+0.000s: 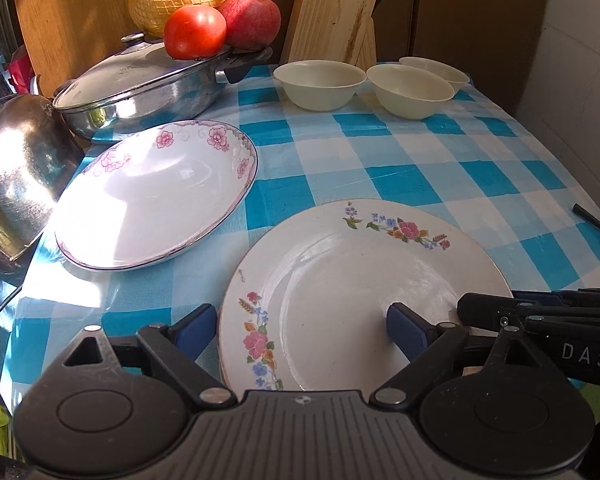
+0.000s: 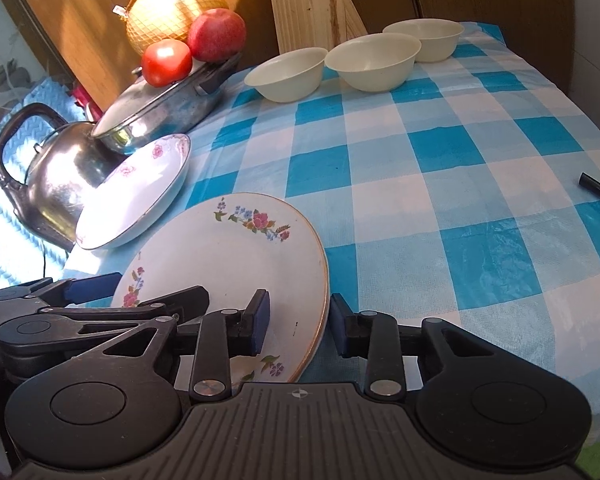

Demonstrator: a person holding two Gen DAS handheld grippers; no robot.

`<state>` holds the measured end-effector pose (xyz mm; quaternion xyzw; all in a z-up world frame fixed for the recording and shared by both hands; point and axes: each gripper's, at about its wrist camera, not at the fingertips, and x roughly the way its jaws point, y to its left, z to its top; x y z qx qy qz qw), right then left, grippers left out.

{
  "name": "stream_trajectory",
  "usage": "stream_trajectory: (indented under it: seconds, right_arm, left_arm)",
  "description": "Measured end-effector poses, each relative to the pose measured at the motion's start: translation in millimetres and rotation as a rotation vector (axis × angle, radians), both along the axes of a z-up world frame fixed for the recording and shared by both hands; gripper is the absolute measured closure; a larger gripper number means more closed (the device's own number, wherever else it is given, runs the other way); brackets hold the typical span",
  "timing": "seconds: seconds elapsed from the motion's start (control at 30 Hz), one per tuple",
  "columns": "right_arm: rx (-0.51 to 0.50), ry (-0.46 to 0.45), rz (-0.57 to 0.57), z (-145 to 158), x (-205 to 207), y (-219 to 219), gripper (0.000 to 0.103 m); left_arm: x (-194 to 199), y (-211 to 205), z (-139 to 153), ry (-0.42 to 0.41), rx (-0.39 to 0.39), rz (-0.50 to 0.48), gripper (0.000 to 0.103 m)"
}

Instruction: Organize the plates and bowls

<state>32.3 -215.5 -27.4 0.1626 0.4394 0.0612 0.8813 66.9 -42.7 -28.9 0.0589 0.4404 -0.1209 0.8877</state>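
Both jaws open astride flat plate [image 1: 360,280] | pink-rim plate [image 1: 156,196], kettle [image 1: 20,176] beside

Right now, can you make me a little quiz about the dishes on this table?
1. How many cream bowls stand at the back of the checked cloth?
2. True or false: both claws straddle the rim of the flowered plate.
3. What leans on the kettle: A) the pink-flowered dish, B) a bowl, C) the tomato?

Key: 1) three. 2) true: left claw and right claw both open around it. 3) A.
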Motion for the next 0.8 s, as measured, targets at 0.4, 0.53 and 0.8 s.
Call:
stream_trajectory:
  seconds: [0.4, 0.53, 0.8]
  right_arm:
    - [-0.116, -0.085, -0.095, 19, 30, -29, 0.056]
    - [-0.162, -0.128, -0.072, 29, 37, -23, 0.055]
    - [-0.295, -0.210, 0.011, 43, 71, 5, 0.052]
  left_arm:
    - [36, -58, 11, -0.065, 0.100, -0.146, 0.021]
    - [43, -56, 13, -0.074, 0.101, -0.120, 0.021]
    - [55, -45, 26, -0.141, 0.098, -0.050, 0.020]
